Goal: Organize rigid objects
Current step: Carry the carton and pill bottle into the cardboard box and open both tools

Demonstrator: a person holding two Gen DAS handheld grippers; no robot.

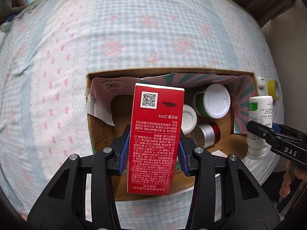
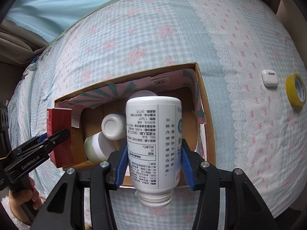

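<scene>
While your left gripper (image 1: 152,153) clamps the red carton (image 1: 156,134), your right gripper (image 2: 154,164) grips the white bottle (image 2: 153,143). Both hang over the cardboard box (image 1: 255,88) at frame centre.

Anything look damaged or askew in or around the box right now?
Yes. The cardboard box's patterned paper lining is torn and peeling off its walls. The white bottle in the right hand-held gripper is held cap-down, and the red carton in the left hand-held gripper has its print inverted.

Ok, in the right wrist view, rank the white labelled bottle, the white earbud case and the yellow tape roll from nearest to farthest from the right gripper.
1. White labelled bottle: clamped in the right gripper, above the open cardboard box.
2. White earbud case: on the bedspread, right of the box.
3. Yellow tape roll: farther right, near the frame edge.
</scene>
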